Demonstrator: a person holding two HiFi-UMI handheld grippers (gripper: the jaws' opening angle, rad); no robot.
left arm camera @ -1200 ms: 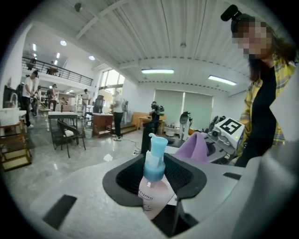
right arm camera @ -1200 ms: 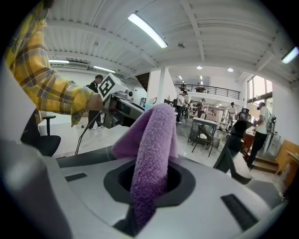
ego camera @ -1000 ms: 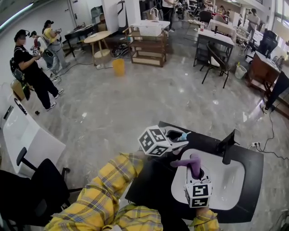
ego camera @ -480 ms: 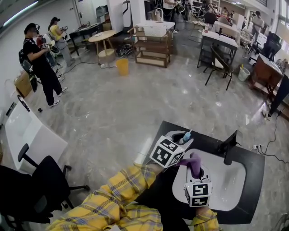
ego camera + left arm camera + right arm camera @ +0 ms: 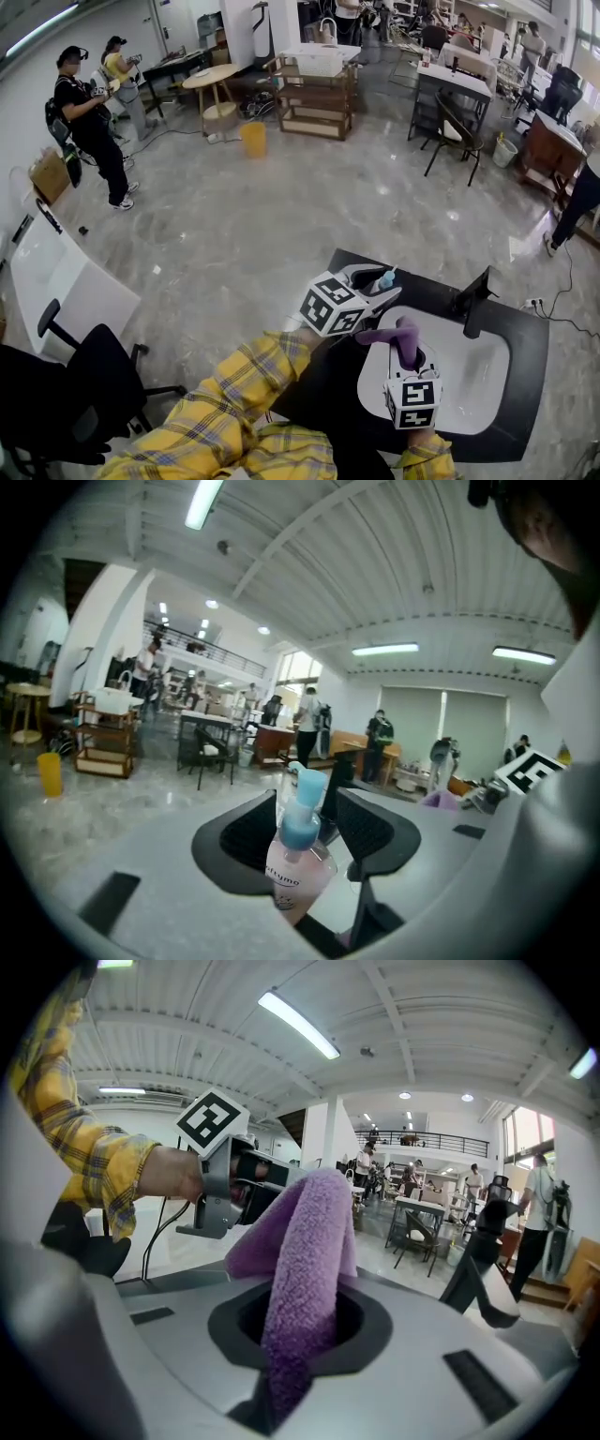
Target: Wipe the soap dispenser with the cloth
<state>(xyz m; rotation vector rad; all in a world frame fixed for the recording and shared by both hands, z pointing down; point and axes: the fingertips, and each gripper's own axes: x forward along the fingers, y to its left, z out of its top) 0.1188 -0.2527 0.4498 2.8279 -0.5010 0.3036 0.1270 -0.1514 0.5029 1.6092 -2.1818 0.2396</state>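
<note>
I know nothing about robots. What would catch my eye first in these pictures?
A purple cloth, pinched upright in the right gripper over the white sink. Beside it, a pink soap dispenser with a blue pump sits between the jaws of the left gripper, which have just been opening. Yellow plaid sleeves fill the bottom of the head view.

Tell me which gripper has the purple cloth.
The right gripper, shut on the purple cloth; the left gripper, jaws just opening, straddles the soap dispenser.
</note>
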